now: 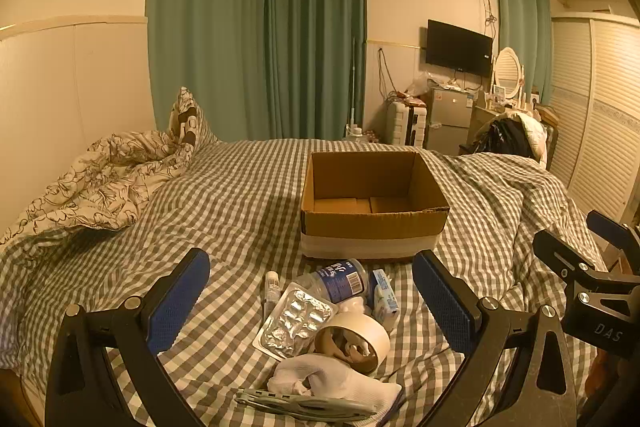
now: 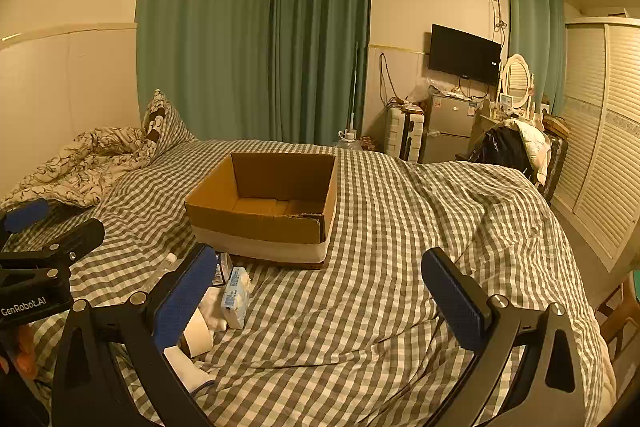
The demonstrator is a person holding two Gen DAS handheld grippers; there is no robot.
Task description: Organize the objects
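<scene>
Both claws, left point(image 1: 311, 277) and right point(image 2: 319, 273), gape wide and empty over the bed point(image 2: 400, 227); the tape roll point(image 1: 353, 341), just before the box point(image 1: 374, 225), looks light and stiff, best pinched across its rim.

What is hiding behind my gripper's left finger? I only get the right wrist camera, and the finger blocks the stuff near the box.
Observer: A silver blister pack lies flat there, just in front of a lying bottle.
Operator: Is the tape roll empty inside?
Observer: No. The tape roll lies on its side with crumpled white material stuffed in its hole.
Operator: Is the other gripper holding anything?
Observer: No. The left gripper is open, with nothing between its fingers.
</scene>
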